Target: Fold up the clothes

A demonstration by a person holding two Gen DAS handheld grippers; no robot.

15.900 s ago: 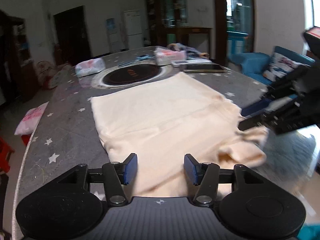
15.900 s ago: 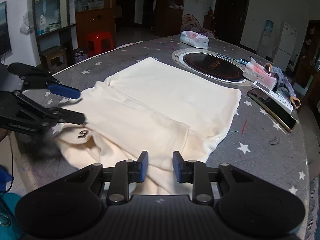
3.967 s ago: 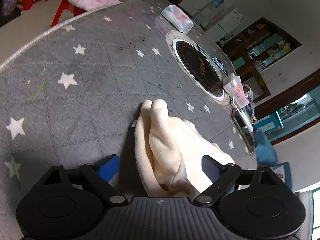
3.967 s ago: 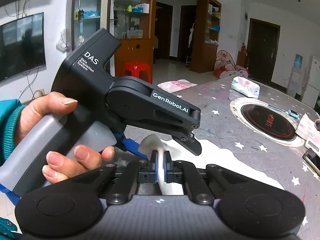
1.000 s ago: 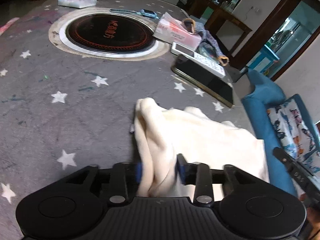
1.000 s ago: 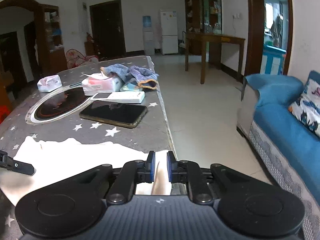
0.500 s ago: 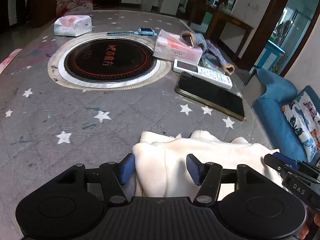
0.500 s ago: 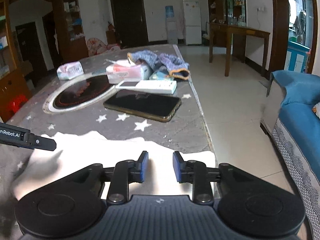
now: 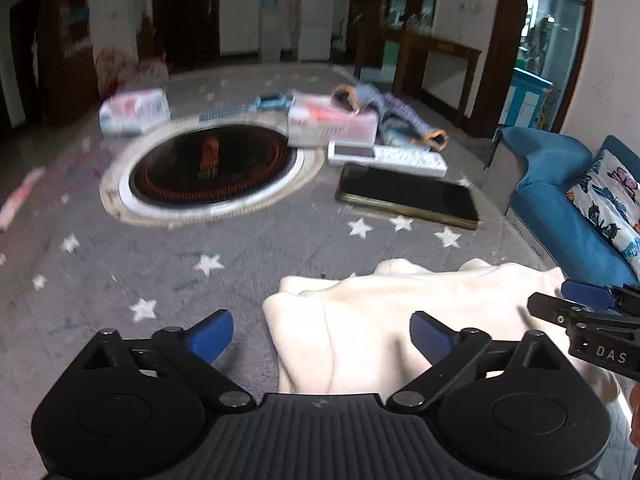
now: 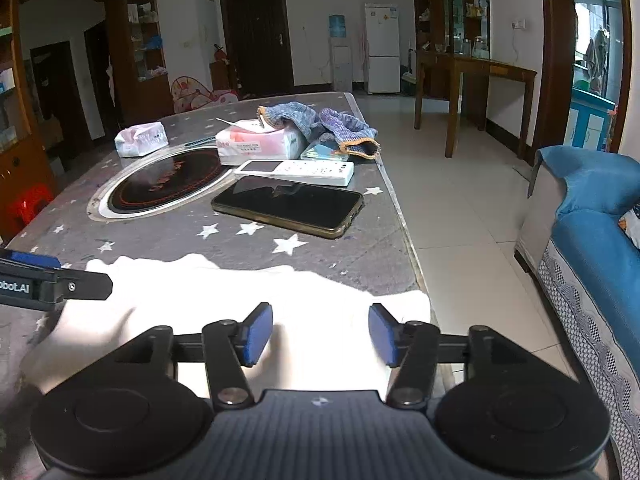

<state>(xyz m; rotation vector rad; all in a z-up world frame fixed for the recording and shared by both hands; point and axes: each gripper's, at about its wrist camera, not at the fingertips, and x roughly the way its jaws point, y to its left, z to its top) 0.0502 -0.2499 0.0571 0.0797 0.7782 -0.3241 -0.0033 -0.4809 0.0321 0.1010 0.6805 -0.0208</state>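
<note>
A cream garment [image 9: 392, 320] lies folded into a thick bundle on the grey star-patterned table, near its front edge. My left gripper [image 9: 322, 334] is open wide over the bundle's left end, its blue pads apart and holding nothing. My right gripper [image 10: 320, 334] is open over the right end of the cream garment [image 10: 248, 292], which reaches the table's corner. Each gripper shows at the edge of the other's view: the right one [image 9: 588, 304] and the left one [image 10: 52, 280].
Behind the garment lie a black phone [image 10: 288, 205], a white remote [image 10: 296, 168], a tissue box [image 10: 258, 141], a blue knitted cloth [image 10: 320, 120], another tissue pack [image 10: 141, 138] and a round inset hob [image 10: 160, 184]. A blue sofa [image 10: 592, 216] stands right of the table edge [image 10: 404, 236].
Both grippers have let go of the garment and opened wider over the last second. They have drawn back slightly, leaving the folded bundle lying on the table.
</note>
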